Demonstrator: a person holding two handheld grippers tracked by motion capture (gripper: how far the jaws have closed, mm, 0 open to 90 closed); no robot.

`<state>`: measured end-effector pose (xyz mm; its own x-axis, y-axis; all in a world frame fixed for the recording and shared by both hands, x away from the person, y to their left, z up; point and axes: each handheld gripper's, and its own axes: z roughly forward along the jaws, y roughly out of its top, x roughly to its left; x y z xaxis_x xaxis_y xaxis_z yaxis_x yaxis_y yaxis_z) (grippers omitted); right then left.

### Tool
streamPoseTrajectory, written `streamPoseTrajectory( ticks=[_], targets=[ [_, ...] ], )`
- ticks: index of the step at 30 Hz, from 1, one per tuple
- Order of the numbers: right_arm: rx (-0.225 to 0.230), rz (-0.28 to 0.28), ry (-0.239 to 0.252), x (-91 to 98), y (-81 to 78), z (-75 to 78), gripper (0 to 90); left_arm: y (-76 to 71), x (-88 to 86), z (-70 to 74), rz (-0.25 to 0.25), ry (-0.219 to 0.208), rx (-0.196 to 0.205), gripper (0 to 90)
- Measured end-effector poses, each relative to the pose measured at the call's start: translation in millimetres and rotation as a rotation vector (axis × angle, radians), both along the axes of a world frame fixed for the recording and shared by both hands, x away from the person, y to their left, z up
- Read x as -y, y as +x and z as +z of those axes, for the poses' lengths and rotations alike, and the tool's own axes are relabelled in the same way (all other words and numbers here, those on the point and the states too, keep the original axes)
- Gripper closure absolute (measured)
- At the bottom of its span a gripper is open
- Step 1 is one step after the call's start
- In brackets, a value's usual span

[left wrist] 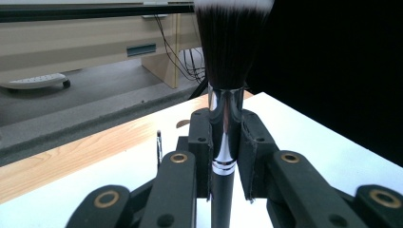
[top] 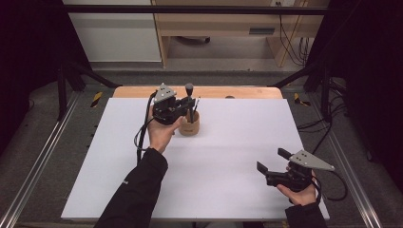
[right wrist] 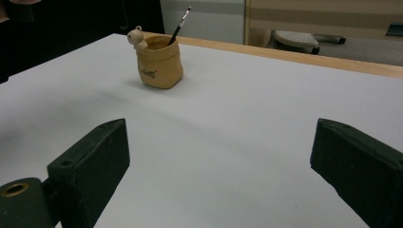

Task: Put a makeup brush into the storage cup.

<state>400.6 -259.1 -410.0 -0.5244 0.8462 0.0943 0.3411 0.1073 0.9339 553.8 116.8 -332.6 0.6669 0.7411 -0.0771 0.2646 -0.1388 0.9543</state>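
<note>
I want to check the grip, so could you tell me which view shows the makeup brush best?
The left gripper view: the makeup brush stands upright, its chrome ferrule clamped by the left tongs. The high view shows it small above the holder.

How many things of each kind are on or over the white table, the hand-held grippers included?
Hand-held grippers: 2, the left hand-held gripper and the right hand-held gripper
Big make-up brush: 1
Thin brush: 1
Tan cup: 1
Total: 5
</note>
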Motion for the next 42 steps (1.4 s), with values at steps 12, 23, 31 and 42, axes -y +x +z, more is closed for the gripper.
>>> streamPoseTrajectory(
  ticks=[12,23,31,42],
  targets=[
    [-0.001,-0.001,0.001,0.5,0.3,-0.1,6.3,20.4,5.9,-9.5,0.03,0.035,-0.004,77.1],
    [-0.001,0.001,-0.002,0.7,0.9,-1.0,6.2,34.5,4.8,-20.2,0.056,0.047,-0.013,77.1],
    [-0.001,0.0,-0.001,0.6,0.8,-0.9,6.2,40.7,8.9,-28.3,0.065,0.063,-0.022,77.1],
    [0.0,0.002,-0.001,-0.5,0.7,-1.0,6.2,46.4,11.0,-38.8,0.075,0.097,-0.035,77.1]
  ],
)
